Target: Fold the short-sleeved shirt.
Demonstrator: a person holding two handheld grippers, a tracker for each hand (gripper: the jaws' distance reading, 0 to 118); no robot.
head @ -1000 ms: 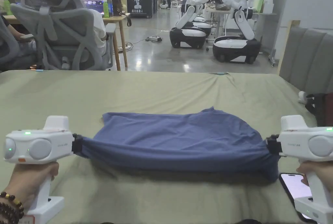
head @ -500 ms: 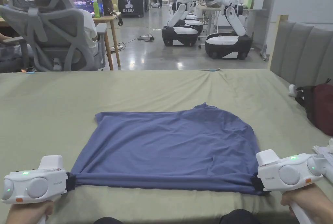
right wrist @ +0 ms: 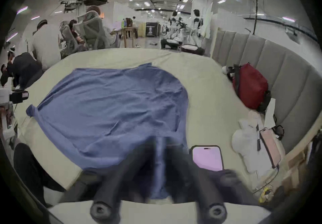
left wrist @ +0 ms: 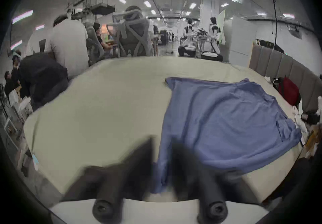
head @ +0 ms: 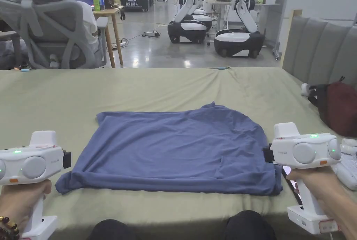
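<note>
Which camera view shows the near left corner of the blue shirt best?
The head view: the shirt corner lies sharp and apart from the left gripper. The left gripper view blurs it between open jaws; the right gripper view shows it far off.

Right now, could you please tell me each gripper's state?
Left gripper: open, jaws apart around the blue short-sleeved shirt.
Right gripper: cannot be told; shirt between blurred jaws.

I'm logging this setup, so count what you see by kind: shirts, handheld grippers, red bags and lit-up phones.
Blue shirt: 1
Grippers: 2, the left gripper and the right gripper
Red bag: 1
Lit phone: 1
Total: 5
</note>
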